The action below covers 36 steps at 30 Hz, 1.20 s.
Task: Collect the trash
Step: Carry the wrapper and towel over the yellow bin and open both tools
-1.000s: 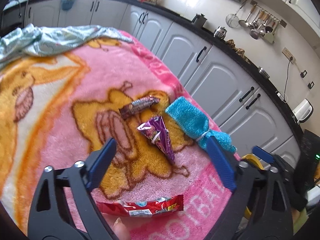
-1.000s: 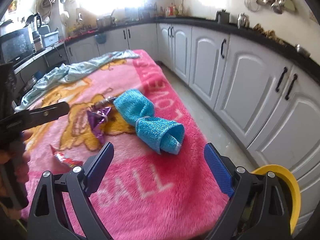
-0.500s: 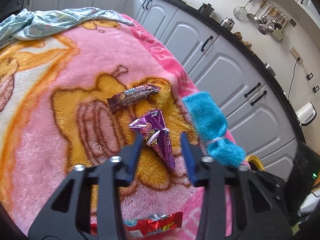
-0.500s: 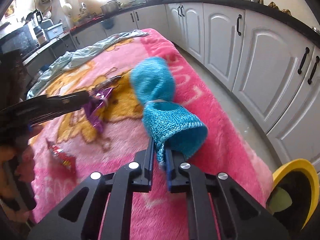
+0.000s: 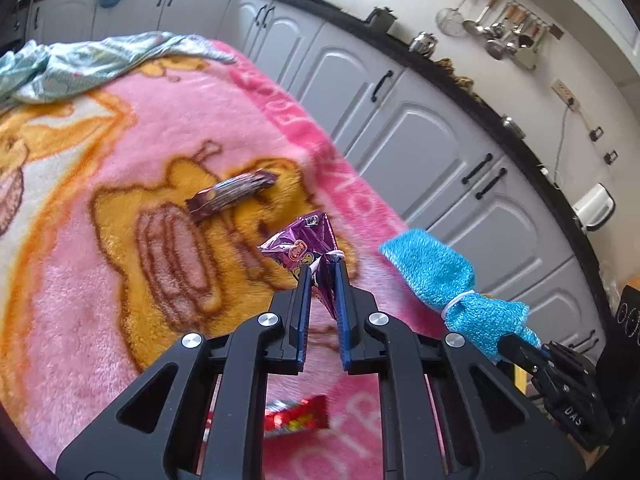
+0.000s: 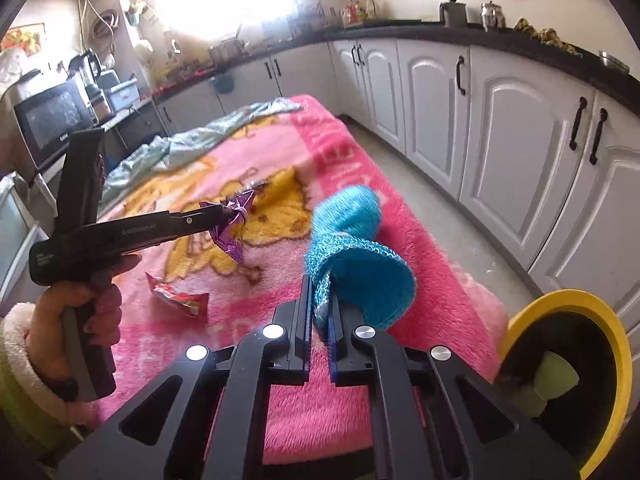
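Pinching the purple wrapper (image 5: 308,246) between its blue pads, my left gripper (image 5: 322,280) sits in the lower middle of the left wrist view, jaws closed tight on the foil just under a white rubber band. The wrapper's wide end fans out above the fingertips, lifted clear of the pink blanket (image 5: 120,320). Up and to the left of it a brown candy bar wrapper (image 5: 232,194) lies flat on the orange cartoon patch. Below, between the gripper's black arms, a red wrapper (image 5: 296,420) rests on the blanket near the bottom edge of the frame.

In the right wrist view my right gripper (image 6: 319,304) is at the lower centre, clamped on the near rim of a blue knitted cloth (image 6: 352,256), which is raised off the blanket and stretches away towards the middle of the frame. At the lower right edge sits a yellow-rimmed bin (image 6: 612,340), dark inside, with something pale green in it. On the left of the frame my left hand (image 6: 76,320) grips the other tool's handle, its tips holding the purple wrapper in the air at centre left; the red wrapper lies just below it. A pale green sheet (image 6: 192,144) is bunched at the blanket's far end, towards the upper left.
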{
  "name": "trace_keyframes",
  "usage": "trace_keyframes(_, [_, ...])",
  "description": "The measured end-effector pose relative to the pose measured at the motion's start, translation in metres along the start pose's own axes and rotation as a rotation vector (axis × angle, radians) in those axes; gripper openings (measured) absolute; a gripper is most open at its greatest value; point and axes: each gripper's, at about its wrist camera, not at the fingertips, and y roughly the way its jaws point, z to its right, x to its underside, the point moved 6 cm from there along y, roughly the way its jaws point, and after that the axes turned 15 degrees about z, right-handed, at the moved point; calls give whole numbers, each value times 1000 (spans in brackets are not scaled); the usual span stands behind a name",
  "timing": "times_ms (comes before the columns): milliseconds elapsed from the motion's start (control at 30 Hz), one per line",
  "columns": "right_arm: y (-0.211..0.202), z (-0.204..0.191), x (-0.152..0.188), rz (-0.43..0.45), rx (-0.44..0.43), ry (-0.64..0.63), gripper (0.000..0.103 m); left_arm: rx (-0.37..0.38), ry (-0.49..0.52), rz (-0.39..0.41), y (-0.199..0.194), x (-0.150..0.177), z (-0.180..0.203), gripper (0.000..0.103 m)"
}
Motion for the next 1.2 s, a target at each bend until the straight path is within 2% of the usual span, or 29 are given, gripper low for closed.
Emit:
trace_keyframes(367, [-65,8,-25,105,19,-10,6,123,82,42,-28,-9,64,7])
trace_keyframes(533, [-101,31,-28,149,72,14,6,199,130,34,-32,-3,105,7])
trace_keyframes(833, [-158,94,-13,199,210,121,6,350,220,-34,-16,28,194,7])
trace_keyframes(1067, [-178,140,14,181,290,216,6,446,273,-111,6,63,255,8])
trace_keyframes(1100, [-178,144,17,178,299,226,8,454,275,-121,10,67,261,8])
trace_keyframes(1133, [-178,152,21,175,327,244,17,455,272,-127,14,70,265,11])
trace_keyframes(1167, [-178,158,24,171,352,251,25,456,268,-136,18,73,268,21])
trace_keyframes(1200, [-180,163,26,176,373,253,38,457,268,-148,22,77,271,25])
